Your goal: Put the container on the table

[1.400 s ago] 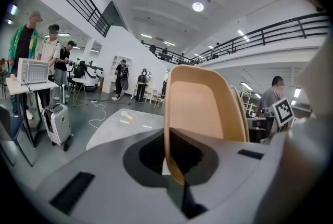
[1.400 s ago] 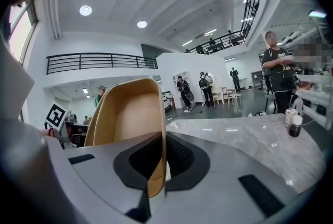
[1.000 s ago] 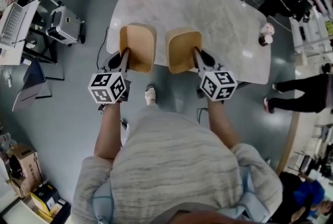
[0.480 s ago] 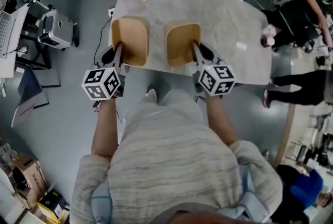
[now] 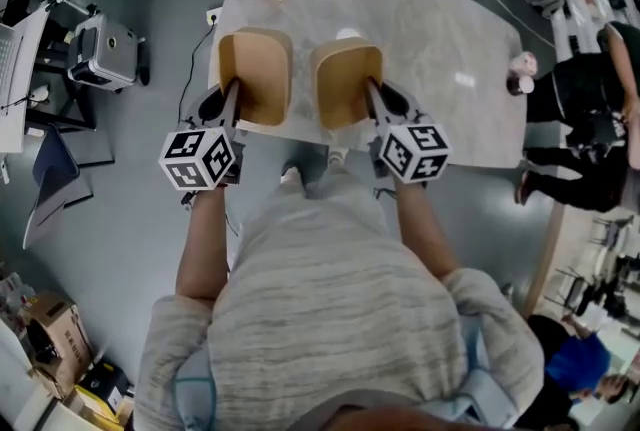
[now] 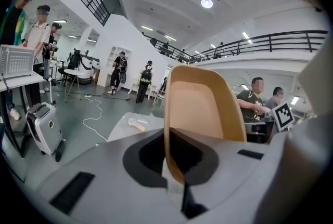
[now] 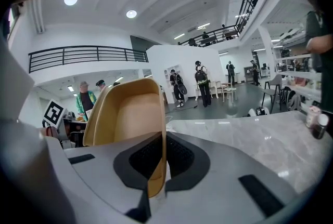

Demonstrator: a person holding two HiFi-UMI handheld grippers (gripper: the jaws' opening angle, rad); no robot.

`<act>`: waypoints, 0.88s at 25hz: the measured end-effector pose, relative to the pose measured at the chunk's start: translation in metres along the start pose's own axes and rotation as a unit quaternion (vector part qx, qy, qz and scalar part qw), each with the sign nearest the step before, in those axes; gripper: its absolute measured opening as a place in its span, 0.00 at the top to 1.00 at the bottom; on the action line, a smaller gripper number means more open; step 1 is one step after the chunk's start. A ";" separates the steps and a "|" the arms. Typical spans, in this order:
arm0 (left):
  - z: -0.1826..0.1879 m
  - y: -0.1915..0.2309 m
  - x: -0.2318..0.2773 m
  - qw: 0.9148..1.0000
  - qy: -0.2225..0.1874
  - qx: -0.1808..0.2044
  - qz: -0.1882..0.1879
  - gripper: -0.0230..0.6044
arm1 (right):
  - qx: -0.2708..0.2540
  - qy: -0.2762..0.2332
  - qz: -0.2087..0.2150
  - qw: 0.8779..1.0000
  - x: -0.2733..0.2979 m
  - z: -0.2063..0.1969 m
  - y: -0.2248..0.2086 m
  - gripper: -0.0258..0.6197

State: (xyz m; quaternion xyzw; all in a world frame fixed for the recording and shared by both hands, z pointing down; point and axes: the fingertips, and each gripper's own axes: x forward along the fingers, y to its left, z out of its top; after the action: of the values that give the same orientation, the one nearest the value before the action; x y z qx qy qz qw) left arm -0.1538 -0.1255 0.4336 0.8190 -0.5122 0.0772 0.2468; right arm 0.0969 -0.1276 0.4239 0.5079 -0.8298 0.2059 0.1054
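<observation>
Holding containers point(image 5: 255, 69) forward, forearms point(image 5: 205, 244) parallel

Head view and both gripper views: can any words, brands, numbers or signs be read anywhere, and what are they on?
No text can be read anywhere.
Cubes on the left gripper and right gripper: black-and-white square patterns, not letters.
The left container and right container: plain, no print.
The cardboard box: any print is too small to read.
</observation>
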 end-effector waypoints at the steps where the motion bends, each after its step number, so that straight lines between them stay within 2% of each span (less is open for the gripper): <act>1: 0.001 0.000 0.003 1.000 0.000 0.001 0.001 0.96 | -0.001 0.002 0.002 1.000 0.004 0.001 -0.001 0.95; 7: -0.002 0.006 0.018 1.000 0.008 -0.003 0.012 0.96 | -0.005 0.020 0.006 1.000 0.026 -0.005 -0.012 0.95; 22: -0.032 0.024 0.043 0.999 0.042 -0.017 0.029 0.96 | 0.017 0.111 -0.039 0.993 0.080 -0.063 -0.062 0.95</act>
State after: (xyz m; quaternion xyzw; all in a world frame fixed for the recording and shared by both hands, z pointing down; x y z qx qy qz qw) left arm -0.1506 -0.1533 0.4855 0.7956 -0.5262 0.1100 0.2794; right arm 0.1129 -0.1884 0.5259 0.5153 -0.7891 0.2709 0.1959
